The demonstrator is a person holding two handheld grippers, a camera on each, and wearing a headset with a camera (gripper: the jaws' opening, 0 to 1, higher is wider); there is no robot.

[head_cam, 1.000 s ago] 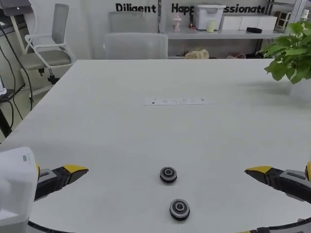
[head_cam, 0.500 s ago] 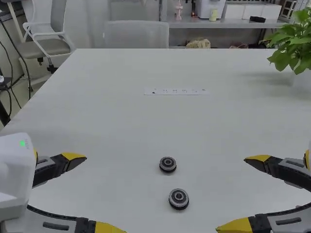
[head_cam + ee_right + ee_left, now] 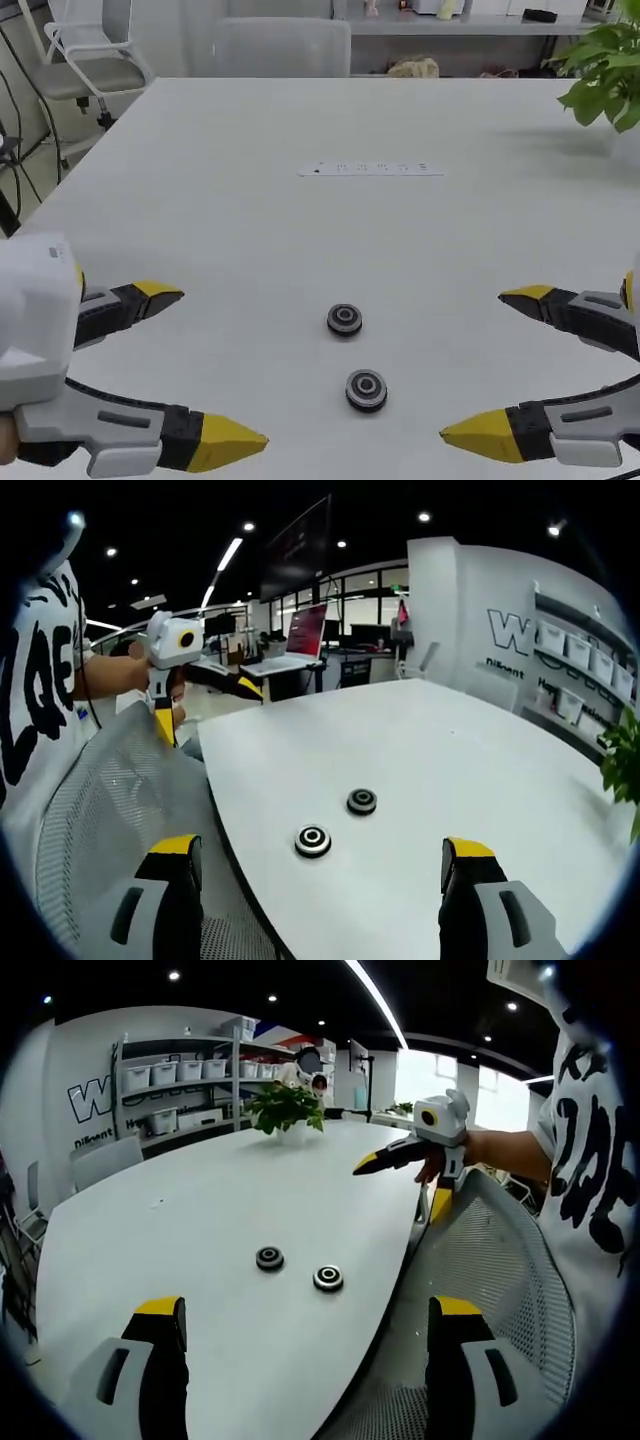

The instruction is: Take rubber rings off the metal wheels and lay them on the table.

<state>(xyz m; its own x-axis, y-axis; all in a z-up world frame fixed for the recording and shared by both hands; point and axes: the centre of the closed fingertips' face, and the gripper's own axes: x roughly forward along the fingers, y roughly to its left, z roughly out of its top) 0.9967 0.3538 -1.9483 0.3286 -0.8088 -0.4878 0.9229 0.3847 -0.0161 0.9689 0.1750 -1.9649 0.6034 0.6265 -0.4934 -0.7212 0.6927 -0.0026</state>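
The left gripper (image 3: 225,366) is held spread open and empty over the table (image 3: 300,120) at its near edge. Between the grippers, close to that edge, a far wheel (image 3: 344,320) and a near wheel (image 3: 366,390) (both dark-rimmed) are laid flat, untouched. The right gripper (image 3: 470,364) is likewise held open, empty.

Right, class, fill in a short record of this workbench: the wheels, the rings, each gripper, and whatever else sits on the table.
table: pale grey tabletop
wheels: two small round metal wheels lying flat, apart: far wheel, near wheel
rings: black rubber ring on each wheel; none laid on the table
left gripper: open, holding nothing, left of the wheels
right gripper: open, holding nothing, right of the wheels
also on table: white marked strip; green leafy plant at the far right
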